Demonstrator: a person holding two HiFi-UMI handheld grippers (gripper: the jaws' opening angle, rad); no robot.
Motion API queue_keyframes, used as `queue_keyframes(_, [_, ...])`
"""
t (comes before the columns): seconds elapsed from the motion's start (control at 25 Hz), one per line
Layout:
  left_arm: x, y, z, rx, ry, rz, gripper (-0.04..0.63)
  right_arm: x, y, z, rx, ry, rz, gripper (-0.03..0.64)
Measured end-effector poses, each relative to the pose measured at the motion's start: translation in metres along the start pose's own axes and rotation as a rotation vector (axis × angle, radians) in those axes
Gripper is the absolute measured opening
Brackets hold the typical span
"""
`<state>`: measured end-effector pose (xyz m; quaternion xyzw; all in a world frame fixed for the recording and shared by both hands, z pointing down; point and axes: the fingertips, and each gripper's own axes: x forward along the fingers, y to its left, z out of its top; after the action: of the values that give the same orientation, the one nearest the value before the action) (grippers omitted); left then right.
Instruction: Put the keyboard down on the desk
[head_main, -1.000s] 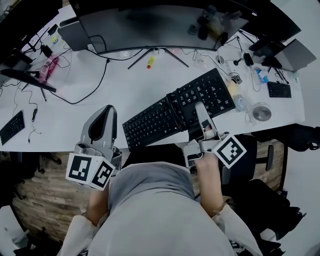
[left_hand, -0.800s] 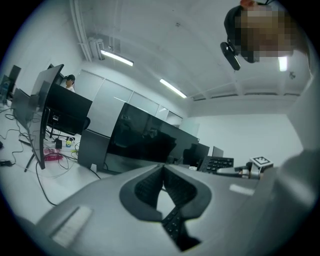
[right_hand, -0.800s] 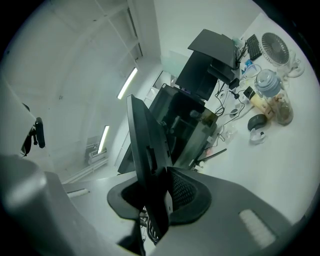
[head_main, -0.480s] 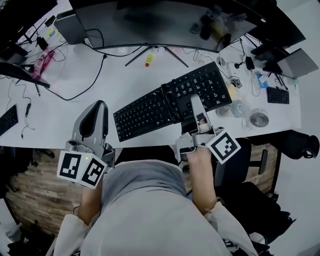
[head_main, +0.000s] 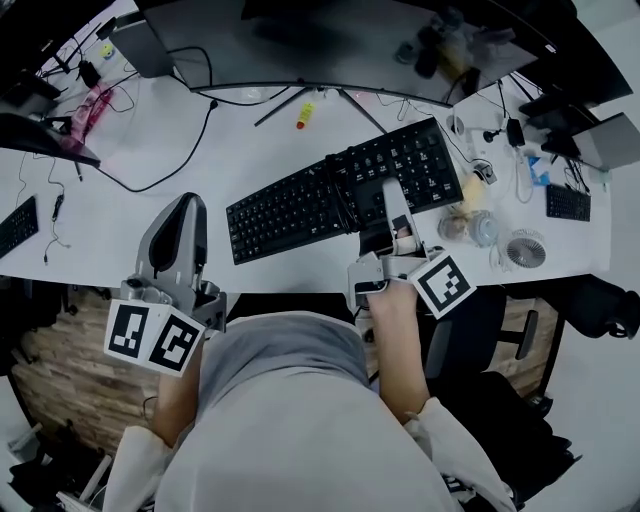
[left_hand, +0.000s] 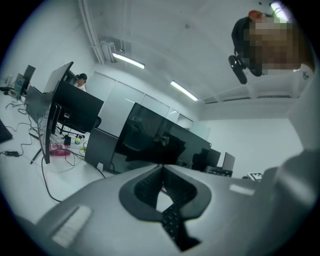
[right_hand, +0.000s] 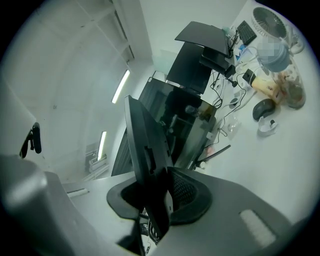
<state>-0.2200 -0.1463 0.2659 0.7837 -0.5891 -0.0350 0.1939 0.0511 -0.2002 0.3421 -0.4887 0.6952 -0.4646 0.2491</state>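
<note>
- The jaws of the right gripper (head_main: 393, 195) stand only narrowly apart. They are clamped on the near long edge of the long black computer keyboard (head_main: 340, 190), which shows edge-on between the pads in the right gripper view.
- The jaws of the left gripper (head_main: 190, 202) are closed tip to tip with nothing between them.
- The keyboard lies keys up, in front of the wide black curved monitor (head_main: 330, 40) and on the person's side of it. It is slanted, so its right end sits nearer the monitor than its left end.
- It is over the white bench (head_main: 250, 140); I cannot tell whether it touches the surface.
- The left gripper is before the monitor's left half, apart from the keyboard's left end.
- A small yellow object (head_main: 305, 115) lies beside the monitor's stand.
- A black cable (head_main: 170, 165) loops out from under the monitor's left end.
- A small white round fan (head_main: 527, 250) sits well off past the monitor's right end.
</note>
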Motion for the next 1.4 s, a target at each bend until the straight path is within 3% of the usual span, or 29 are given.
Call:
queue_keyframes(0.2, [0.008, 0.001, -0.001, -0.001, 0.018, 0.023, 0.000, 0.011, -0.013, 0.005, 0.073, -0.025, 0.023, 0.086])
queue_keyframes(0.96, [0.019, -0.009, -0.010, 0.033, 0.077, 0.021, 0.000, 0.021, -0.092, -0.019, 0.280, -0.109, -0.080, 0.086])
queue_keyframes(1.4, [0.019, -0.009, -0.013, 0.042, 0.091, 0.018, 0.000, 0.019, -0.130, -0.040, 0.500, -0.139, -0.129, 0.086])
